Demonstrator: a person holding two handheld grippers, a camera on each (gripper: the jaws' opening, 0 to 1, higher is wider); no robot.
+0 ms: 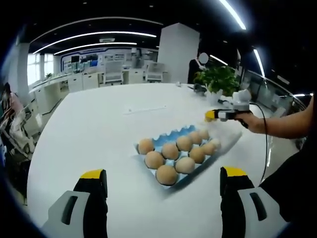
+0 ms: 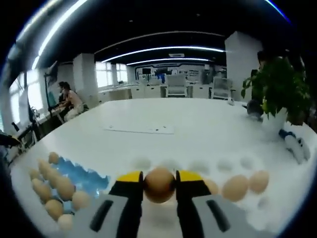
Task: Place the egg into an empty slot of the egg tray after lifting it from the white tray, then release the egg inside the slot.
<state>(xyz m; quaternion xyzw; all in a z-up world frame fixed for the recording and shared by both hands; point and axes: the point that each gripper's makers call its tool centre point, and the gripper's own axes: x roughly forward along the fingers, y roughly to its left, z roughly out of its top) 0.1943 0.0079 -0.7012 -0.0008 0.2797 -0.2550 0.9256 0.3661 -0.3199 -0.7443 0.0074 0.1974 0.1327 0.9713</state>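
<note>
A: Office space runs behind us, and we work on a wide white table (image 1: 99, 129). Largest thing on it is the blue egg tray (image 1: 174, 134), most slots filled with brown eggs, bare blue cups along its far edge.

B: Beside it lies the white tray (image 2: 233, 166), pale and hard to read against the table. We see two eggs (image 2: 246, 185) sitting in it and several hollow dimples.

A: A potted plant (image 2: 277, 94) stands beyond that. And the task's thing?

B: Our right gripper (image 2: 159, 184) has the egg (image 2: 159, 185) pinched between its yellow-tipped jaws, closed in on its sides, just over the white tray. In the left gripper view we see the right gripper (image 1: 216, 115) in a hand, beside the blue tray's far end.

A: Our left gripper (image 1: 163, 176) hangs with jaws wide apart, holding nothing, near the blue tray's close edge.

B: We judge the carry is the step in hand. We should keep the squeeze light and steady, travel level, and come straight down over a bare blue cup.

A: Agreed; we should seat the egg in the cup before parting the jaws, and steer clear of neighbouring eggs.
</note>
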